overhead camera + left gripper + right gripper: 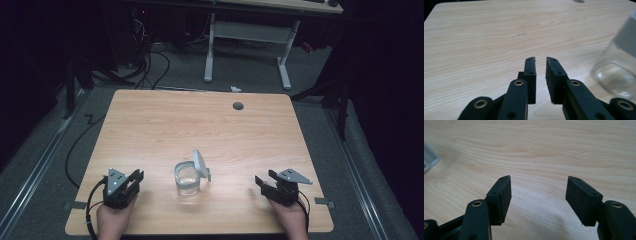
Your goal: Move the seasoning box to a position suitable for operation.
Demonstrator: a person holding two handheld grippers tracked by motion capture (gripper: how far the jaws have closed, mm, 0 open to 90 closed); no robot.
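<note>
A clear glass jar (pixel 188 181) is seen standing upright on the wooden tabletop (pixel 200 125), near the near edge and about midway between left and right. Its grey lid (pixel 200 163) is tipped up, open, at the jar's far right rim. In the left gripper view the jar (pixel 617 72) is seen blurred at the right edge. The left gripper (pixel 134 178) is held to the left of the jar, well apart from it, by a hand (pixel 114 220) at the near edge; its fingers (pixel 530 72) are nearly closed, with a narrow gap and nothing between them. The right gripper (pixel 265 179) is held to the right of the jar, also apart from it, by the other hand (pixel 290 217); its fingers (pixel 500 195) are spread wide and empty. A round grommet (pixel 238 105) is set in the tabletop near the far edge.
</note>
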